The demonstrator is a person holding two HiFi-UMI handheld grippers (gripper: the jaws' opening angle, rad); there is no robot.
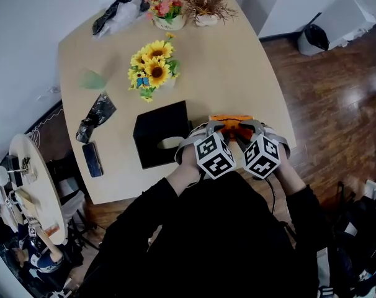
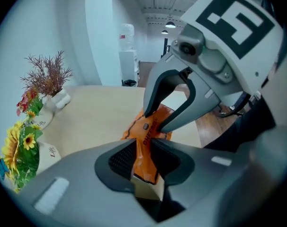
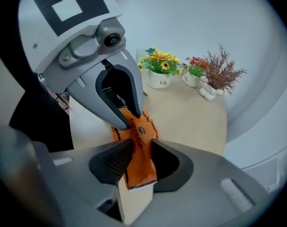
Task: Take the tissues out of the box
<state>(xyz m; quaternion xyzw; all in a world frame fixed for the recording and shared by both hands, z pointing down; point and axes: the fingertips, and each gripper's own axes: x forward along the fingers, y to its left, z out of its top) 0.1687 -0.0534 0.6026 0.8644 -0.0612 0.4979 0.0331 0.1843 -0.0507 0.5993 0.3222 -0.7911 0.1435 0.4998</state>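
Office or meeting-room type space: pale wooden table (image 1: 237, 73) set against white walls, dark wood-plank floor (image 1: 337, 104), bin with black liner (image 1: 313, 39) by the wall. Left gripper view shows an open corridor behind with a water dispenser (image 2: 128, 65), exposed ceiling and hanging lamps (image 2: 170, 25). Table decor is potted sunflowers (image 1: 154, 70) and a dried-twig vase (image 1: 206, 5).

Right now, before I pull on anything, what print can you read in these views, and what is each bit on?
"CHEERFUL", as far as it reads: down the orange packet.
"Life": on the white pot under the sunflowers.
Packet's smaller print: too blurred to read.
Black box: no print shows.
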